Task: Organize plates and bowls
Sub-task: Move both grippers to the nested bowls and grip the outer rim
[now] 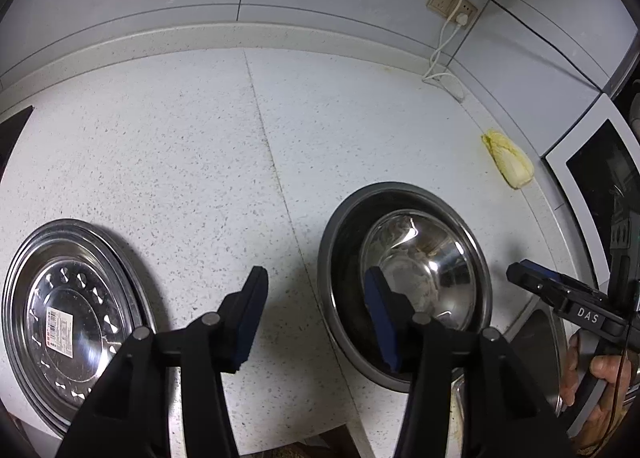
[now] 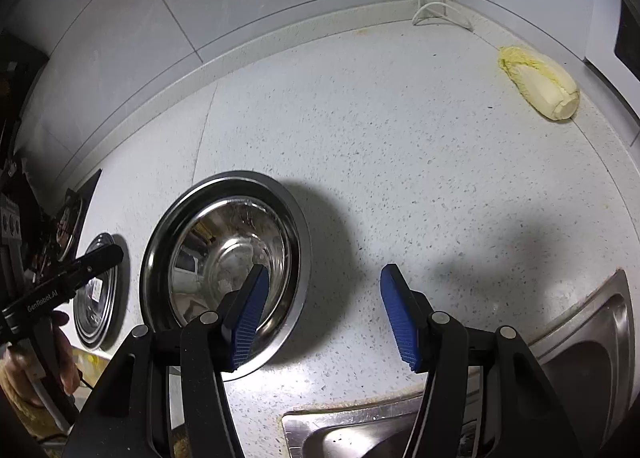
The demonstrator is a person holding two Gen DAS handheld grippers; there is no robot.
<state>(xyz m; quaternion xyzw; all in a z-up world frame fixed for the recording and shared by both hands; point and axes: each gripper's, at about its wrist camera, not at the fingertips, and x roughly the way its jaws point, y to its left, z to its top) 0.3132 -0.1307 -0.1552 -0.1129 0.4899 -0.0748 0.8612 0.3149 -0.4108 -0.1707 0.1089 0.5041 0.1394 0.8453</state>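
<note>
A: On the desk (image 2: 400, 177), nested bowls (image 1: 404, 282) sit beside the sink (image 2: 580, 346); plates (image 1: 68, 318) stacked well apart, likely sorted by type.

B: Grippers?

A: Left hand-held gripper (image 1: 316, 318) and right hand-held gripper (image 2: 324, 314) both spread, pinching nothing. Writing: "DAS", "GenRobot.AI"; plate sticker unreadable.

Overhead light is falling brightly on the speckled countertop (image 2: 400, 145), while black vignetting is closing in at every corner. Fisheye distortion is bending the backsplash edge into an arc. Glare is flashing off the steel bowl (image 1: 424, 270). A soft shadow is spreading right of it; the far edges are perhaps slightly blurring.
</note>
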